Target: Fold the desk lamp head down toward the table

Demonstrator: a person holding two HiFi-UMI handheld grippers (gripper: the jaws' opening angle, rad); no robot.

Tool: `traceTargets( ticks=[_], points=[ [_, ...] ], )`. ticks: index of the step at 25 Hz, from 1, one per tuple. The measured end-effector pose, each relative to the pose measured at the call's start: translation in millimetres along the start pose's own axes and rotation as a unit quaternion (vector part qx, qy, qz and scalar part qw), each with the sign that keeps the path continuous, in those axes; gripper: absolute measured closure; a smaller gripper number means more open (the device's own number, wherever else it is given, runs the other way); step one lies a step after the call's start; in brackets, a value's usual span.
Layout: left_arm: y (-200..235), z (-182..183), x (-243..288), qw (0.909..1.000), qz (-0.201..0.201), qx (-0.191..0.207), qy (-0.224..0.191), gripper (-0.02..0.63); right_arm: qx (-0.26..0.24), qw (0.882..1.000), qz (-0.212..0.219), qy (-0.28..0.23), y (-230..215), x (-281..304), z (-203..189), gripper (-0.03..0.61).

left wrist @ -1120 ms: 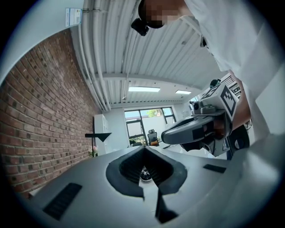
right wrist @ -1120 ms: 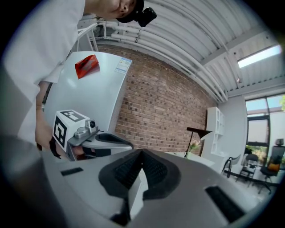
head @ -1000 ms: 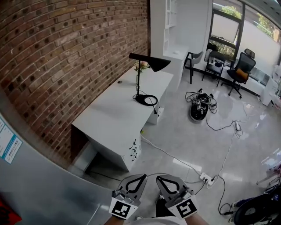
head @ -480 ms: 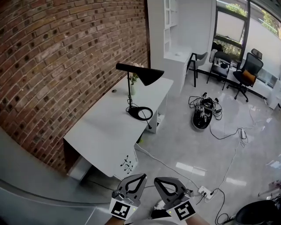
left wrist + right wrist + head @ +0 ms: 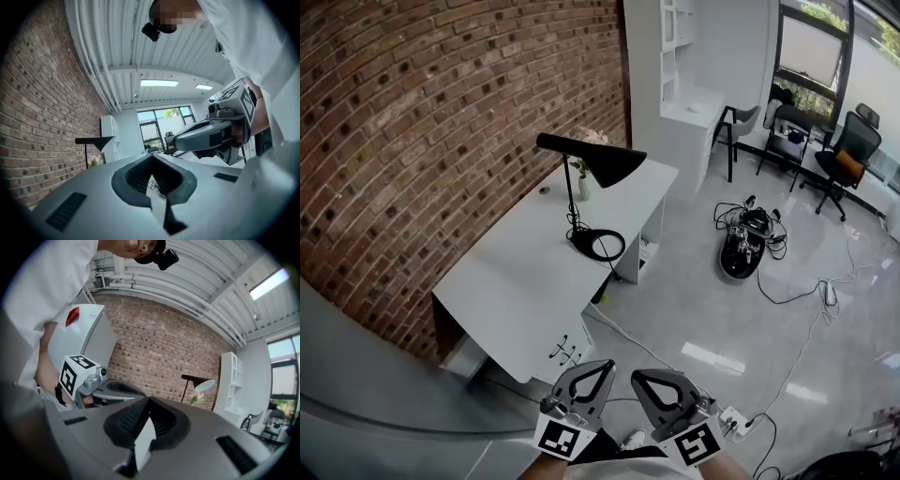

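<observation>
A black desk lamp stands upright on the white desk [image 5: 511, 286]. Its cone head [image 5: 609, 165] reaches out level to the right from a thin stem above a ring base [image 5: 598, 246]. The lamp also shows far off in the left gripper view [image 5: 95, 141] and in the right gripper view [image 5: 198, 382]. My left gripper [image 5: 598, 369] and right gripper [image 5: 641, 379] are side by side at the bottom of the head view, well short of the desk. Both are shut and hold nothing. The left gripper's [image 5: 152, 157] jaws meet at the tips, as do the right gripper's [image 5: 148, 402].
A small vase of flowers [image 5: 582, 184] stands behind the lamp by the brick wall [image 5: 422, 141]. A white shelf unit [image 5: 698, 66] lies beyond the desk. Cables and a dark device [image 5: 743, 246] lie on the floor, with a power strip [image 5: 735, 422] near my feet and office chairs [image 5: 844, 161] at the back.
Both grippers have travelled forward together toward the desk, still shut. The desk and lamp now sit lower and nearer in the head view.
</observation>
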State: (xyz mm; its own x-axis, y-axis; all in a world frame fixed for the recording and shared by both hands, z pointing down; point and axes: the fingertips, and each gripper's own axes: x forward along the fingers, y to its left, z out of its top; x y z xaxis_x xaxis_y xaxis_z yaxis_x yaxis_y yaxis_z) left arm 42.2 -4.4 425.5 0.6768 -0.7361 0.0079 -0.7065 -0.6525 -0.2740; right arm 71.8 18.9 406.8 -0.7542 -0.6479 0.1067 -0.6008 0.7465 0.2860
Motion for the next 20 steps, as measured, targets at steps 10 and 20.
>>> traceTargets(
  ticks=[10,20],
  points=[
    [25,1,53,0.9991,-0.020,0.022,-0.029,0.607,-0.009,1.000,-0.020,-0.005,-40,17,-9,0.563],
    [96,-10,134,0.9965,-0.039,0.039,-0.062,0.607,-0.024,0.998,-0.055,0.000,-119,82,-24,0.563]
  ],
)
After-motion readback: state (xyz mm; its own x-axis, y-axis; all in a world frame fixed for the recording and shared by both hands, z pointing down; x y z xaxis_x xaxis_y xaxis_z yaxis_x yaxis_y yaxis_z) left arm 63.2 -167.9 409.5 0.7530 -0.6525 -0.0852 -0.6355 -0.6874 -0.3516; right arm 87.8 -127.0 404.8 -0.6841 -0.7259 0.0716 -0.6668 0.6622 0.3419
